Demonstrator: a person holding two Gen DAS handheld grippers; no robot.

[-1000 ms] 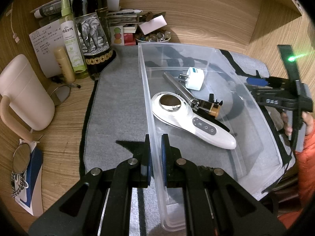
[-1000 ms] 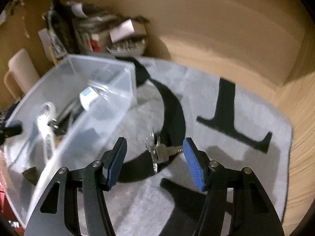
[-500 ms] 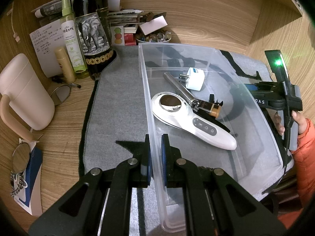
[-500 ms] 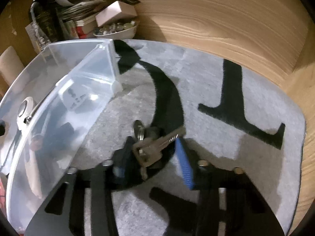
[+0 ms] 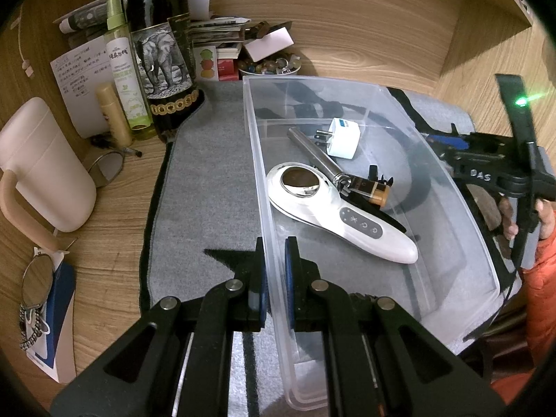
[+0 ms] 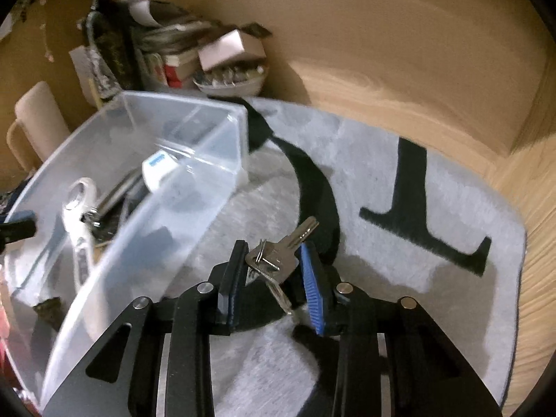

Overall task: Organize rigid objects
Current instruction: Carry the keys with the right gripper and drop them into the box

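My left gripper (image 5: pixel 274 260) is shut on the near left wall of a clear plastic bin (image 5: pixel 253 111). In the bin lie a white handheld device (image 5: pixel 333 215), a white plug adapter (image 5: pixel 342 137), a metal tube (image 5: pixel 312 154) and a battery (image 5: pixel 377 191). To the right of the bin (image 6: pixel 194 208), my right gripper (image 6: pixel 274 245) holds a bunch of keys (image 6: pixel 281 260) between its blue pads. Its jaws are closing on them. The keys hang just above the grey mat (image 6: pixel 382 180), one key pointing up and to the right.
Behind the mat (image 5: pixel 208 191) stand a dark wine bottle (image 5: pixel 160 52), a green spray bottle (image 5: pixel 125 80) and a bowl of small items (image 5: pixel 269 66). A cream jug (image 5: pixel 41 166) and a round mirror (image 5: pixel 36 279) sit at the left. An orange sleeve (image 5: pixel 542 278) shows at the right.
The right gripper's jaws came together around the keys, which lay on the mat before, and the keys now ride between the pads above it. The left gripper and the bin have not moved.
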